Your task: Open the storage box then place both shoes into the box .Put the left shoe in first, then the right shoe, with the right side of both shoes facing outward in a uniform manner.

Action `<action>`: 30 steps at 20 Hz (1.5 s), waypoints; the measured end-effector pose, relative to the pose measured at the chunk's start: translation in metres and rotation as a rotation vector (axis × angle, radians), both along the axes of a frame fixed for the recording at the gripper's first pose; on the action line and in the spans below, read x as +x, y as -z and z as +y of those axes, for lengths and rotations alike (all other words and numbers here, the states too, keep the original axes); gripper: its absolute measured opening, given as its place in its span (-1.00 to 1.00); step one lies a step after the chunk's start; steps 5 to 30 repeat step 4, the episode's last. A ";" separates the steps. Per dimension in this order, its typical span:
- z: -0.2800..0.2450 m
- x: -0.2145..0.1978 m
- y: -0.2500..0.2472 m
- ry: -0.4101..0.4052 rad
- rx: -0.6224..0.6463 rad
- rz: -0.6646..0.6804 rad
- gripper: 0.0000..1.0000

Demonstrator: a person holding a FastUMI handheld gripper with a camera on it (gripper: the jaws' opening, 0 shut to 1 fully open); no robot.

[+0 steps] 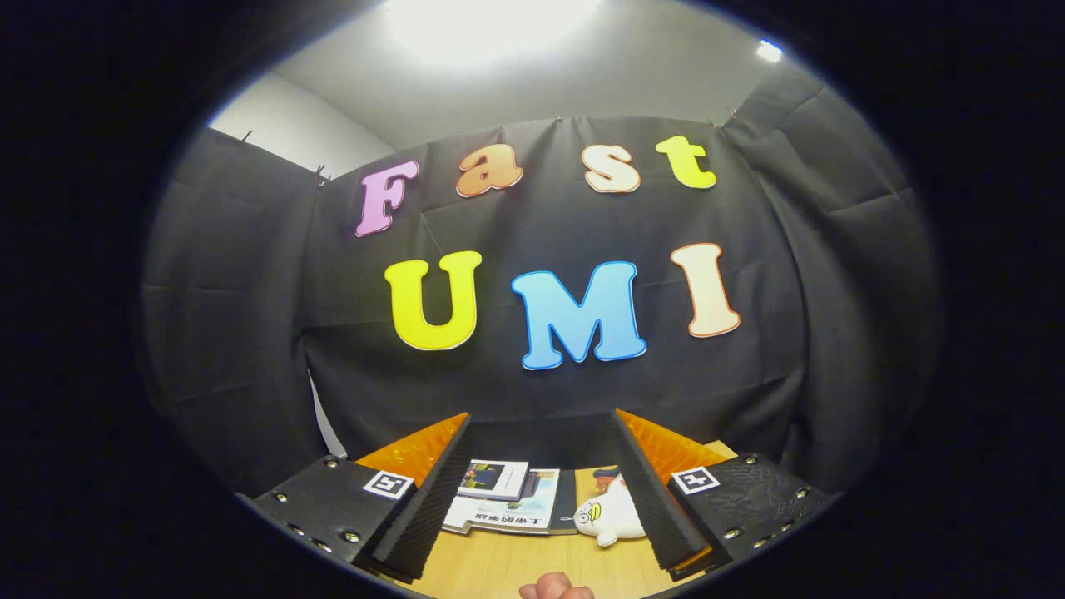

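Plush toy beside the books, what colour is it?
White, with a yellow patch on its face; the plush toy shows best in the gripper view, between the open fingers.

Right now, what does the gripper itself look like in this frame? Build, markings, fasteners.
The gripper has two long, wedge-shaped fingers with ribbed inner faces, standing apart with nothing between them. Each sits on a flat, dark, textured mounting plate fastened with small round metal screws along its edges. Each plate carries a square black-and-white fiducial marker. No cables are in sight.
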State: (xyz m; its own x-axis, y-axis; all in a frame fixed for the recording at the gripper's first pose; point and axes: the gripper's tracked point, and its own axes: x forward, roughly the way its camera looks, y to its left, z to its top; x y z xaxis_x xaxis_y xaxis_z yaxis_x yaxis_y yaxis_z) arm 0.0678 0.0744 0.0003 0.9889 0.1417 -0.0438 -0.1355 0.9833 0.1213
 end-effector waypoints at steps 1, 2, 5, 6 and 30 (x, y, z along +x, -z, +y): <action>-0.009 0.002 0.000 0.003 0.007 -0.001 0.95; -0.016 0.006 0.000 0.003 0.009 -0.004 0.95; -0.031 0.011 0.002 0.005 0.015 -0.011 0.95; -0.031 0.011 0.002 0.005 0.015 -0.011 0.95; -0.031 0.011 0.002 0.005 0.015 -0.011 0.95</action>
